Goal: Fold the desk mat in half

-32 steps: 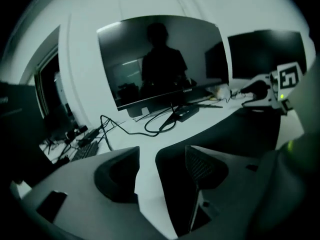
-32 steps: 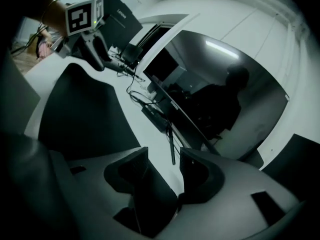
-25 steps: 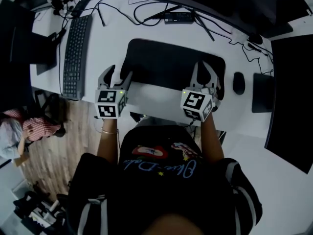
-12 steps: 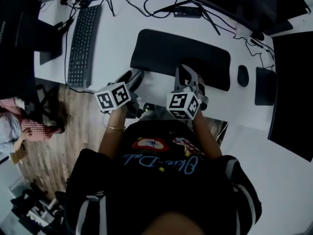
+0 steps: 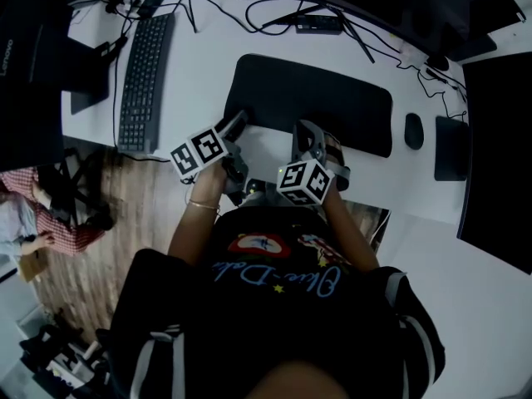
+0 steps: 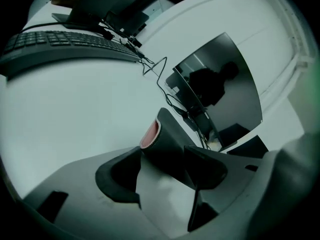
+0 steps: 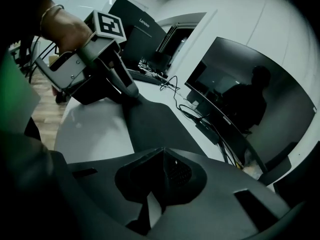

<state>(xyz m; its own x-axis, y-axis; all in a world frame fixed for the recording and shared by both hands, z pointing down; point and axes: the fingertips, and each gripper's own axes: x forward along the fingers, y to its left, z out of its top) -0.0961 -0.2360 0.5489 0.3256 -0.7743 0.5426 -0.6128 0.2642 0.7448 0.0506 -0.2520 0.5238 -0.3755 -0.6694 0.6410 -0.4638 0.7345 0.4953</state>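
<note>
- Desk mat (image 5: 307, 102) lay flat on the white desk (image 5: 208, 48), just right of the keyboard (image 5: 141, 77). By my reading, the fold had not yet begun.
- Left gripper (image 5: 237, 125) was at the mat corner nearest the keyboard, jaws apart. The curled corner (image 6: 150, 134) stood up between the tips, with no firm clamp visible.
- Right gripper (image 5: 307, 131) sat farther from the keyboard, on the mat's near edge. Its jaws had just been closing and were together. No view showed whether the mat's edge was nipped between the pads.
- Handling (judged): thin, light, limp and not fragile. A corner that curls this easily suggests the sheet will sag between two holds rather than hinge cleanly. The underside may drag on the desk.
- Hold (judged): the near edge, with the two grips spread wide. A right-hand grip nearer the corner away from the keyboard would stop that end trailing.
- Views: only the left gripper view showed the lifted corner and its pinkish inner face; the head view showed the mat as plain black. Only the head view gave the mat's whole outline and the mouse (image 5: 413, 130) beyond the end away from the keyboard. The right gripper view showed the left gripper side-on at its corner.
</note>
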